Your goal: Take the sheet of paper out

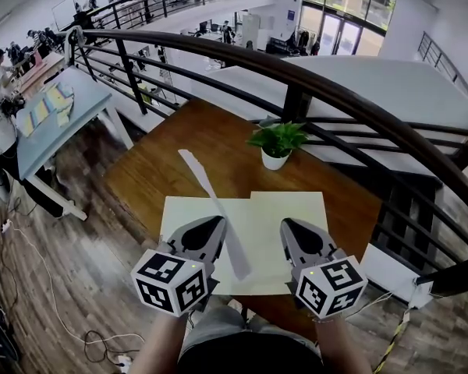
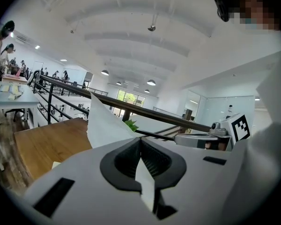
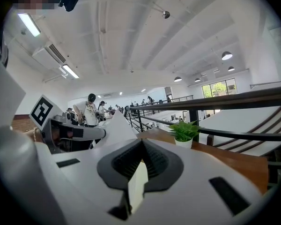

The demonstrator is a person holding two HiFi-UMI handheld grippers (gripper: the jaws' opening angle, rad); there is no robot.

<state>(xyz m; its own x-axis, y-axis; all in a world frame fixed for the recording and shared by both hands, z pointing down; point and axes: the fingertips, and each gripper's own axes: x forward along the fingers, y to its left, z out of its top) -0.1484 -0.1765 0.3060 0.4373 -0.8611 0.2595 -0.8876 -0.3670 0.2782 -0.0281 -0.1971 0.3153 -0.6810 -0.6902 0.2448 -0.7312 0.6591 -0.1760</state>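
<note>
A white sheet of paper (image 1: pixel 207 185) rises on edge over the wooden table (image 1: pixel 164 170), tilting away to the far left. My left gripper (image 1: pixel 218 223) is shut on its lower part; in the left gripper view the sheet (image 2: pixel 105 125) runs up out of the closed jaws of that gripper (image 2: pixel 141 142). A pale cream folder (image 1: pixel 288 216) lies open flat beneath both grippers. My right gripper (image 1: pixel 287 226) hovers over the folder's right half. In its own view this gripper (image 3: pixel 141 144) is shut, with a cream strip (image 3: pixel 136 186) pinched between the pads, apparently the folder's edge.
A small potted plant (image 1: pixel 277 142) stands on the table just beyond the folder. A dark metal railing (image 1: pixel 296 76) curves behind the table. A grey desk (image 1: pixel 54 115) with coloured notes stands at the far left, and cables (image 1: pixel 93 337) lie on the wooden floor.
</note>
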